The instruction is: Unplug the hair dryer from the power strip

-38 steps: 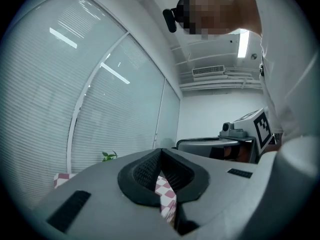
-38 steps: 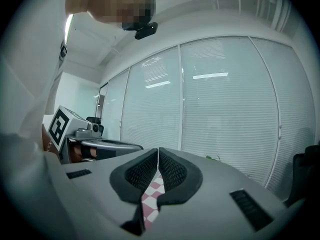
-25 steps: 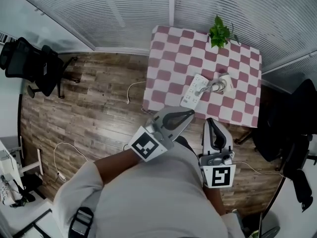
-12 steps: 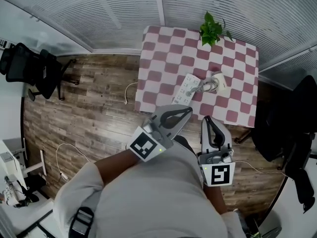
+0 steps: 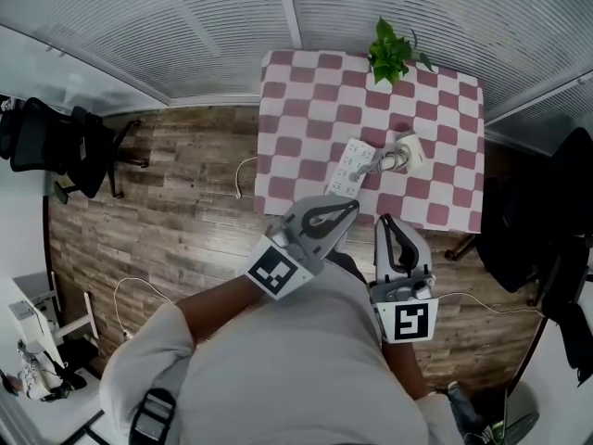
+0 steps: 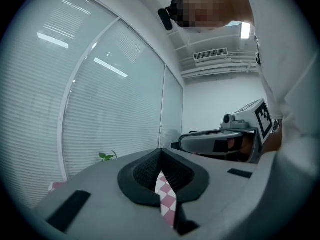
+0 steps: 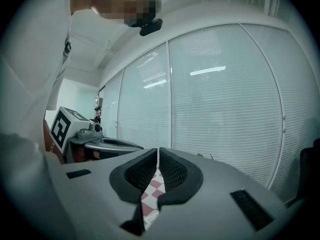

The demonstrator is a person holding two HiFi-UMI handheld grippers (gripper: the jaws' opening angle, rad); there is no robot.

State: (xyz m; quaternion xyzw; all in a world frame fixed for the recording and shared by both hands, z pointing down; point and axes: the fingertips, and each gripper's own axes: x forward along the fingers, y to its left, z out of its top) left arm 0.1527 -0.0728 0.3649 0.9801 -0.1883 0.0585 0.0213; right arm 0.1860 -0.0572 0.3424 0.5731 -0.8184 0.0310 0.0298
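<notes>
Left gripper [image 6: 160, 153]: jaws pressed together at the tips, nothing pinched. Only checked cloth shows through the slot below them. Right gripper [image 7: 158, 154]: same, jaws together, empty.

Head view: both grippers are side by side just in front of the person's torso, tips pointing at the table [image 5: 296, 109]. They hang over the wood floor [image 5: 176, 202] at the table's near edge and touch nothing.

The white power strip [image 5: 351, 167] lies diagonally on the pink-and-white checked cloth, nearer the near edge, well apart from both grippers. The hair dryer [image 5: 414, 150] lies just beside the strip's far end, to its right. Its cord [image 5: 391, 163] is bunched between the two and runs onto the strip. Too small to tell whether the plug is seated.

A potted plant [image 5: 390, 52] stands at the table's far edge. A black office chair [image 5: 56, 137] stands off to the left on the floor.
</notes>
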